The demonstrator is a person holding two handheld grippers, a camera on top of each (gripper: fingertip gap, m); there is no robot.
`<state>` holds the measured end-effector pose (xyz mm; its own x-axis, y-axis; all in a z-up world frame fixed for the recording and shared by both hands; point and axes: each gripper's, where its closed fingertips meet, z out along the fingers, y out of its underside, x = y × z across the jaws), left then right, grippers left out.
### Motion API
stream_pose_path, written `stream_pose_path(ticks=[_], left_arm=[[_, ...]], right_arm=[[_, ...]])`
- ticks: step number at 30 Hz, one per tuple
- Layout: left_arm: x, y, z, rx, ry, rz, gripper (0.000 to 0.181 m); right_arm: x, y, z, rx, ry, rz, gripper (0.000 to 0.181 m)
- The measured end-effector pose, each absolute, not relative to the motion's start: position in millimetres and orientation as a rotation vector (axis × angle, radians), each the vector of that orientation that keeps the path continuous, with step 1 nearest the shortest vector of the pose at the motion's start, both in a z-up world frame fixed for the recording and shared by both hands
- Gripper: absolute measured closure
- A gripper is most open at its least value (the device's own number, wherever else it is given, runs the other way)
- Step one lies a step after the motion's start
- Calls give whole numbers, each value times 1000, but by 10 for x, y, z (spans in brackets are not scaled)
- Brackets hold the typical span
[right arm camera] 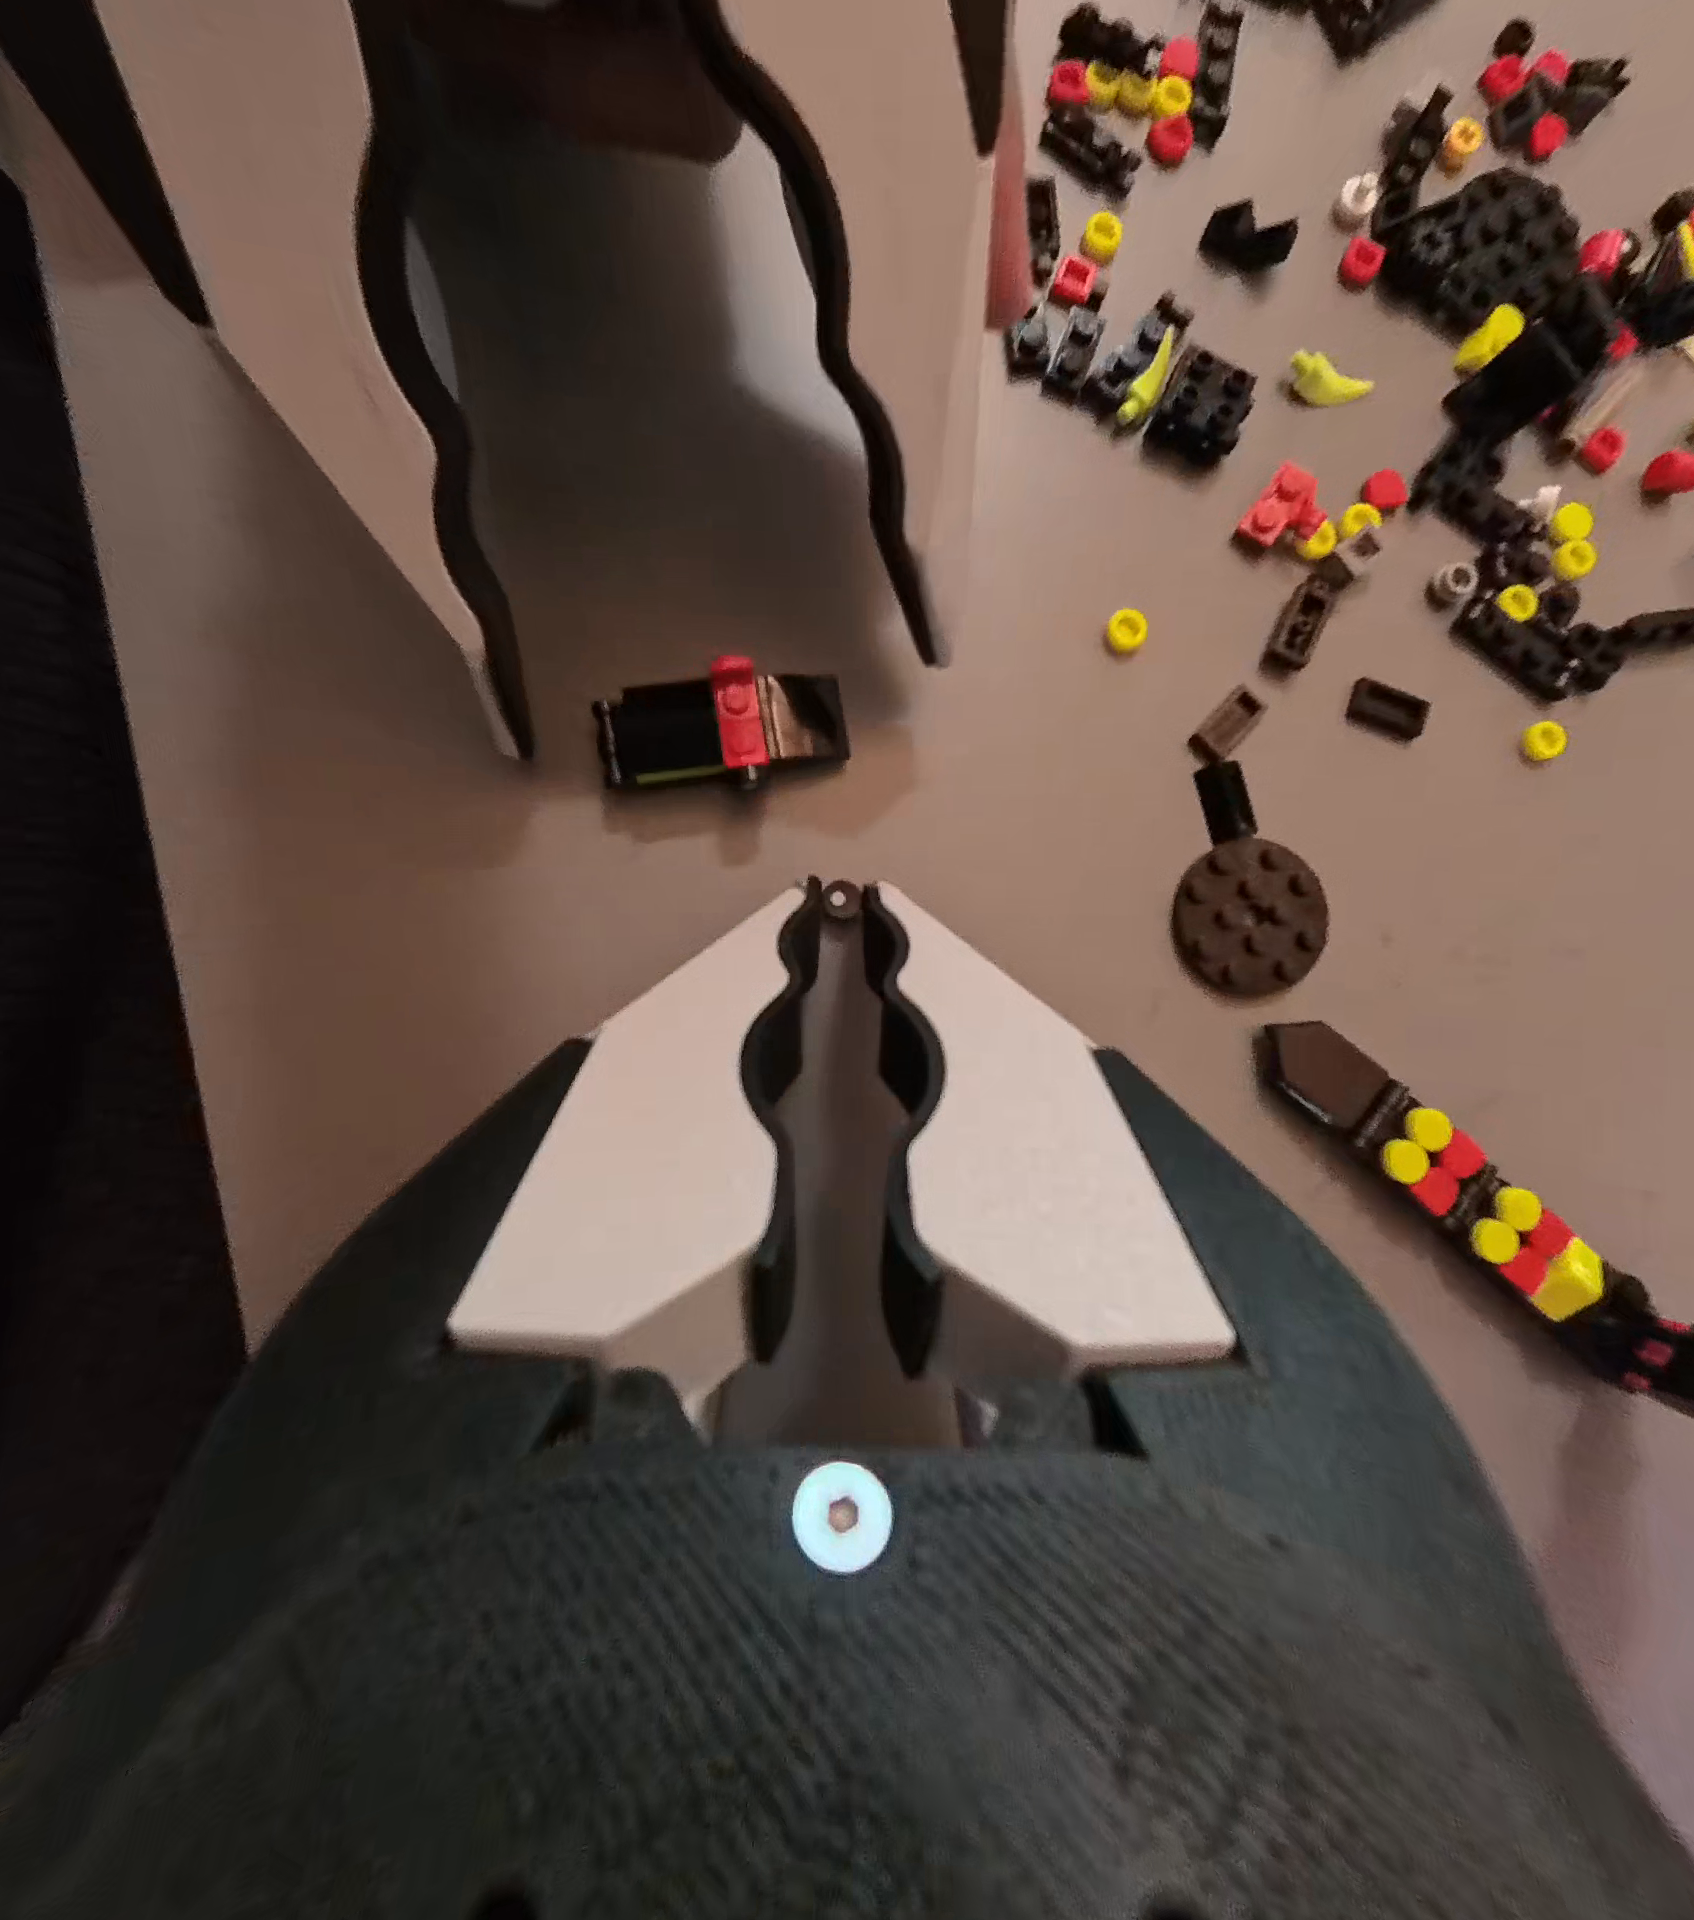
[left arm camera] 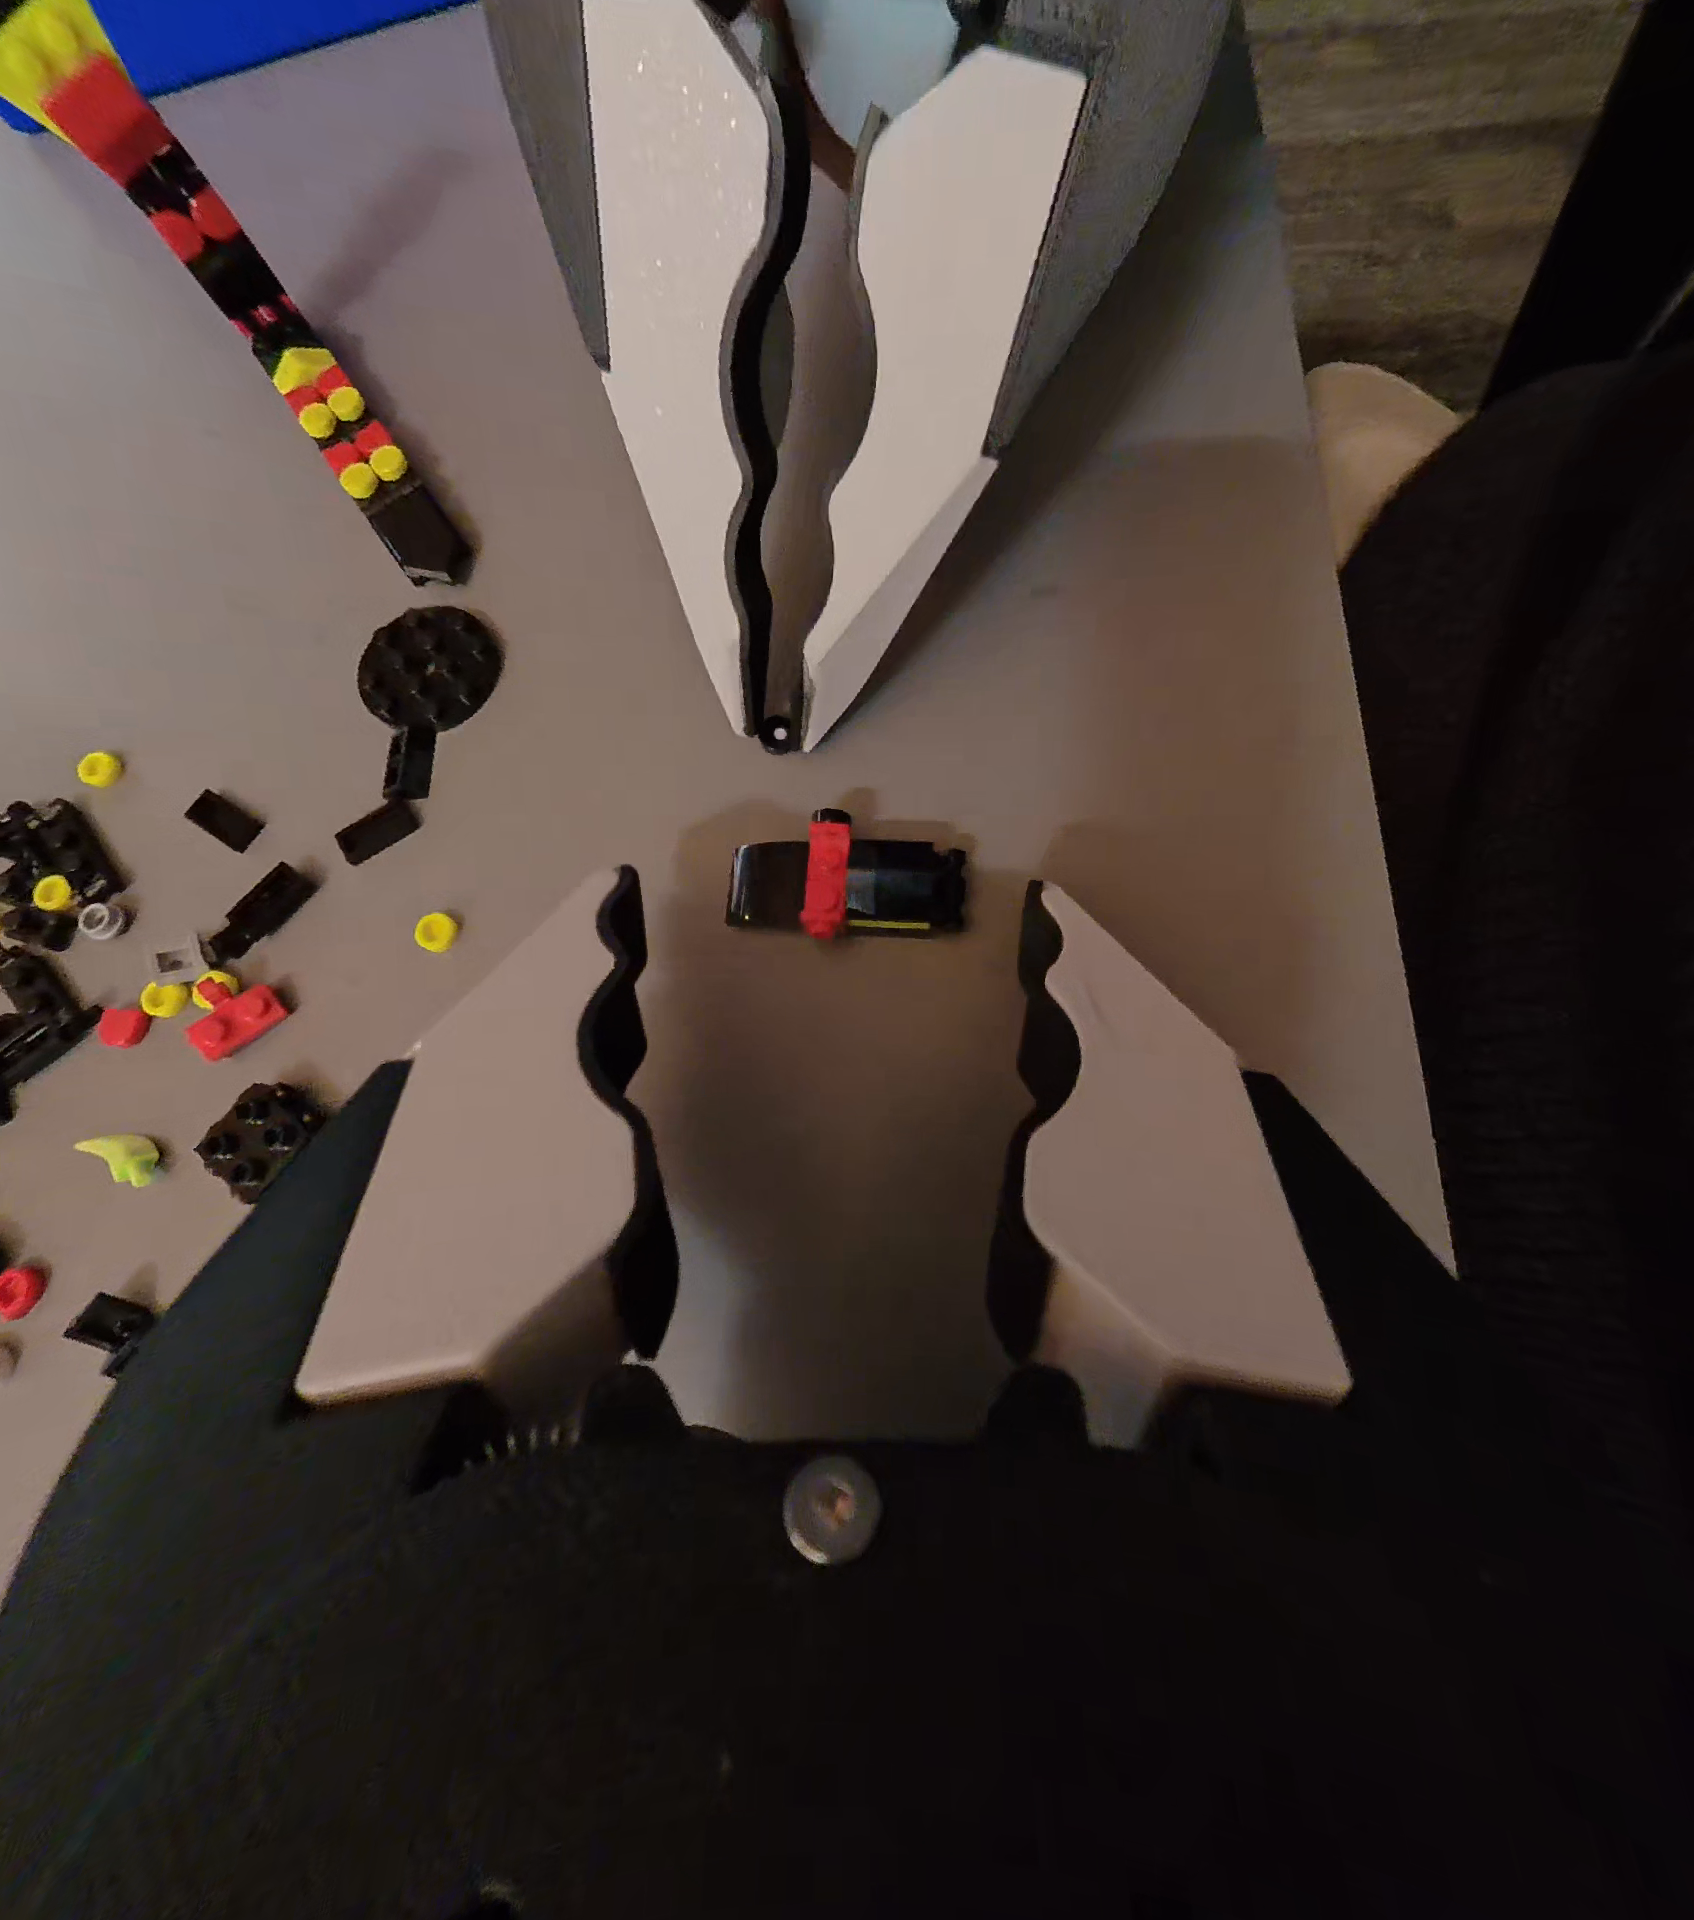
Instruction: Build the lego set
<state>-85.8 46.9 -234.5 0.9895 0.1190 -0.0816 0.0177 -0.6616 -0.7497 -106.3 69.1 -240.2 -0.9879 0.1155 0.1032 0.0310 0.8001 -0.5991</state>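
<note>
A small black assembly with a red piece across its top [left arm camera: 843,883] lies on the grey table [left arm camera: 1134,644]. My left gripper [left arm camera: 830,889] is open, with its fingertips on either side of the assembly and not touching it. My right gripper [left arm camera: 776,717] points at the assembly from the far side and is shut on a tiny black round piece [left arm camera: 778,735], held just short of the assembly. In the right wrist view the right gripper [right arm camera: 838,891] holds the round piece [right arm camera: 838,900] at its tips, the assembly [right arm camera: 718,722] is ahead, and the open left gripper [right arm camera: 718,696] straddles it.
A long black, red and yellow built strip [left arm camera: 303,384] [right arm camera: 1497,1216] and a round black plate [left arm camera: 429,665] [right arm camera: 1248,914] lie beside the work spot. Several loose pieces [left arm camera: 43,987] [right arm camera: 1445,364] are scattered beyond. A blue box [left arm camera: 251,31] stands at the back. A person's dark clothing [left arm camera: 1601,935] borders the table edge. Less than 4 cm separates the two grippers' tips. Left tips and right tips are each some 8 centimetres from the round black plate [right arm camera: 1248,914]. Look for it in the left wrist view [left arm camera: 429,665] too.
</note>
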Motion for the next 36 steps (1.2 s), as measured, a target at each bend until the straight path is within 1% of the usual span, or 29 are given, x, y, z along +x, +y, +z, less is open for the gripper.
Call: stream_pose_path(ticks=[1, 3, 5, 11, 16, 18, 22, 27, 36], left_arm=[[-851, 467, -2358, -2299, -90, 160, 111], [-849, 465, -2381, -2314, -81, 182, 111], [-846, 467, -2381, -2314, -73, 196, 111], [-849, 417, -2359, -2301, -96, 173, 114], [-875, 410, -2306, -2265, -143, 137, 115], [-847, 415, -2301, -2260, -169, 87, 114], [-853, 361, -2290, -2276, -177, 74, 113], [-945, 282, -2256, -2255, -219, 85, 114], [-975, 280, -2205, -2229, -246, 80, 114]], right_arm=[[-1057, 690, -2397, -119, -2857, 952, 176], [-1058, 693, -2405, -135, -2864, 953, 172], [-1057, 690, -2394, -138, -2860, 966, 162], [-990, 616, -2236, -162, -2793, 1011, 153], [-820, 583, -2294, -248, -2806, 956, 161], [-686, 555, -2335, -243, -2866, 970, 171], [-482, 404, -2328, -196, -2947, 1059, 175], [-428, 319, -2362, -182, -2973, 1083, 171], [-882, 467, -2343, -385, -2795, 1017, 157]])
